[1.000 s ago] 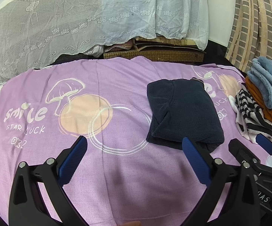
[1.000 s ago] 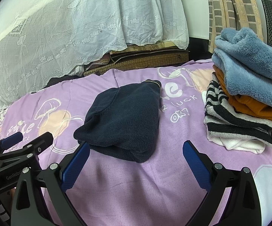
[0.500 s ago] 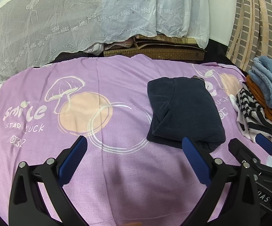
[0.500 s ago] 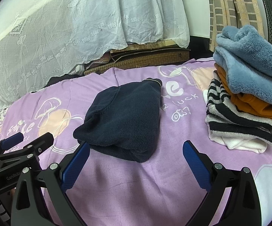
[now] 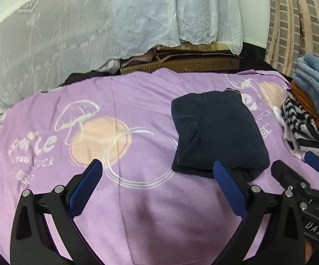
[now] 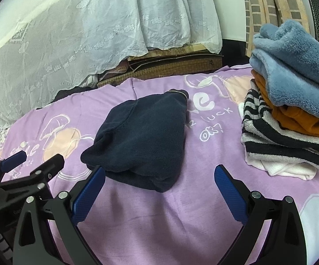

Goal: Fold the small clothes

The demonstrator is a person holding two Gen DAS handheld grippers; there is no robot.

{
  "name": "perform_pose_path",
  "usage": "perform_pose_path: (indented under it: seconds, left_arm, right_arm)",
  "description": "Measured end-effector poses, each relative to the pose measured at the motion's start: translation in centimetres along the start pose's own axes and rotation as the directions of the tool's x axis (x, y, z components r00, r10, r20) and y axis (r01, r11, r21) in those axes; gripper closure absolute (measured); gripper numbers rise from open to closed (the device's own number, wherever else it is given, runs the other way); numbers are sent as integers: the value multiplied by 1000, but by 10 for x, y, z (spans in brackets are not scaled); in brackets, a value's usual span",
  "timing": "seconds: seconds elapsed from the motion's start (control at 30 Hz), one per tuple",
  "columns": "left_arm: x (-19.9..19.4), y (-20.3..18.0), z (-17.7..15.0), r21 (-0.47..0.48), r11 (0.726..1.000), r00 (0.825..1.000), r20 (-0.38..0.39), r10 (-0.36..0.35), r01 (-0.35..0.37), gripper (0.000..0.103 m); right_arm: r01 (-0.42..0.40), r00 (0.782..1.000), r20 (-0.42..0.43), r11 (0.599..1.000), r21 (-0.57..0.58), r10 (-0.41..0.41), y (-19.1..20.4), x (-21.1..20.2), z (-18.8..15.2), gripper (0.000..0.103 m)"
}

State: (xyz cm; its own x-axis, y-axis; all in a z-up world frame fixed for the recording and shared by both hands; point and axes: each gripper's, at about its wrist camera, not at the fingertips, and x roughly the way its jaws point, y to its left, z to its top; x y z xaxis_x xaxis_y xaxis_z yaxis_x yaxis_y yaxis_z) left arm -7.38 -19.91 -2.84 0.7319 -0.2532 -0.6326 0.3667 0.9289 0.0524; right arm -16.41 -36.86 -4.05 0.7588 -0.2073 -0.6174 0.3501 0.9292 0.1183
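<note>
A folded dark navy garment [image 5: 219, 130] [image 6: 144, 137] lies on the purple printed bedspread [image 5: 126, 198] [image 6: 192, 209]. My left gripper [image 5: 157, 172] is open with nothing between its blue pads, and its right finger sits just in front of the garment's near edge. My right gripper [image 6: 159, 176] is also open and holds nothing, with the garment's near edge just beyond its left finger. Each gripper shows at the edge of the other's view.
A stack of folded clothes [image 6: 289, 110] [image 5: 309, 114] stands on the right: blue fleece on top, then orange, striped and white pieces. White lace fabric [image 5: 82, 33] hangs behind the bed, with cardboard and woven mats [image 6: 174, 64] under it.
Both views have shifted slightly; the navy garment sits a little nearer to the fingers than before. Both grippers stay open and the garment lies where it was.
</note>
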Motion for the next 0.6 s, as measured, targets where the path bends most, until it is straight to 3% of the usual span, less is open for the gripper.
perform_pose_path:
  seconds: [0.6]
  left_arm:
    - [10, -12, 3, 13, 999, 998, -51, -33, 33, 5]
  right_arm:
    - [4, 1000, 6, 1000, 28, -4, -9, -2, 0, 4]
